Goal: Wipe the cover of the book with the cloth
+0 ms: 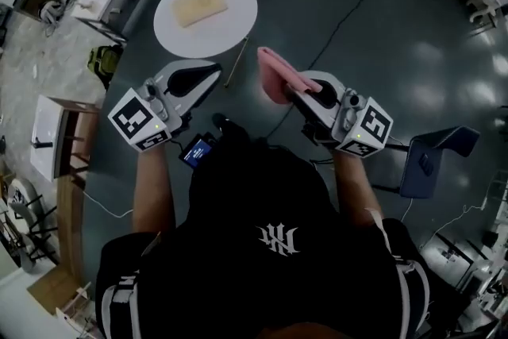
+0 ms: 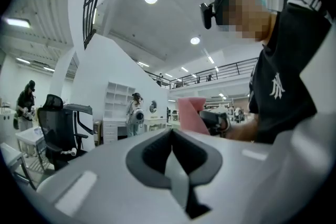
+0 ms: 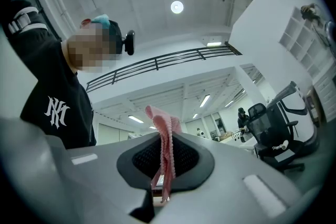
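We are still short of the wiping itself: our right tongs (image 1: 290, 94) are clenched on the pink cloth (image 1: 276, 74), held up well apart from the book (image 1: 199, 5), which lies flat on the round white bench (image 1: 238, 24) ahead. Our left tongs (image 1: 213, 74) are pressed together on nothing. Next, we judge, we must reach forward and lay the cloth on the cover. Around us is a dark glossy floor (image 1: 381, 36), an office chair (image 2: 59, 124) and a bright open hall.
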`<state>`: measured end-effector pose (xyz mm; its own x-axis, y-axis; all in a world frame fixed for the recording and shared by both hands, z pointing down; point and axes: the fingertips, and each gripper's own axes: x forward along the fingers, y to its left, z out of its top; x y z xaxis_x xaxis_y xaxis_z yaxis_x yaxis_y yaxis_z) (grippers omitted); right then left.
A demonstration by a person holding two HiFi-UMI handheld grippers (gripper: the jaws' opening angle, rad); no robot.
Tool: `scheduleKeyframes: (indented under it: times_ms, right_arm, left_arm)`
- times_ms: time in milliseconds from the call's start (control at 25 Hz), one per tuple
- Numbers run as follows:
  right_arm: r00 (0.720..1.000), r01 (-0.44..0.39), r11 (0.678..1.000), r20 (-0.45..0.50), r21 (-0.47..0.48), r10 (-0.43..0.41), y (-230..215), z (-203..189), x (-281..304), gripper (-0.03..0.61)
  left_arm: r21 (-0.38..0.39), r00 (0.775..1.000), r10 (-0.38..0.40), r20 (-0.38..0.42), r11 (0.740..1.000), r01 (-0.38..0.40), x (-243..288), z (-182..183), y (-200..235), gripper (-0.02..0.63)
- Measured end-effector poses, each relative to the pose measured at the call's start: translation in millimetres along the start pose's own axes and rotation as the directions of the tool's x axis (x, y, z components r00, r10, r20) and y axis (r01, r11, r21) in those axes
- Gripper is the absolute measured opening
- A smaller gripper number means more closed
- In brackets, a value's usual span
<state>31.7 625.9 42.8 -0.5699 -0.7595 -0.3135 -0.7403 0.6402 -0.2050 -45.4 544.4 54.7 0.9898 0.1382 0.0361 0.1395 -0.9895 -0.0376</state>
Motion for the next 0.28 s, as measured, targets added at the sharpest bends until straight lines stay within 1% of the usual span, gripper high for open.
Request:
scheduleKeyframes:
  times_ms: [120,280]
  right_arm:
    - [1.0,0.02,1.0,-0.007,0.011,-0.02,4,-12,9,0.011]
    - [1.0,0.024,1.0,-0.006,0.009,-0.024,14,-20,23,0.011]
  left_arm:
    - [0.002,1.0,0.023,-0.009,1.0,-0.023,-23,-3,12,0.003]
    - [-0.038,0.999,0.052,0.011,0.998,-0.052,-48,-7,22,0.003]
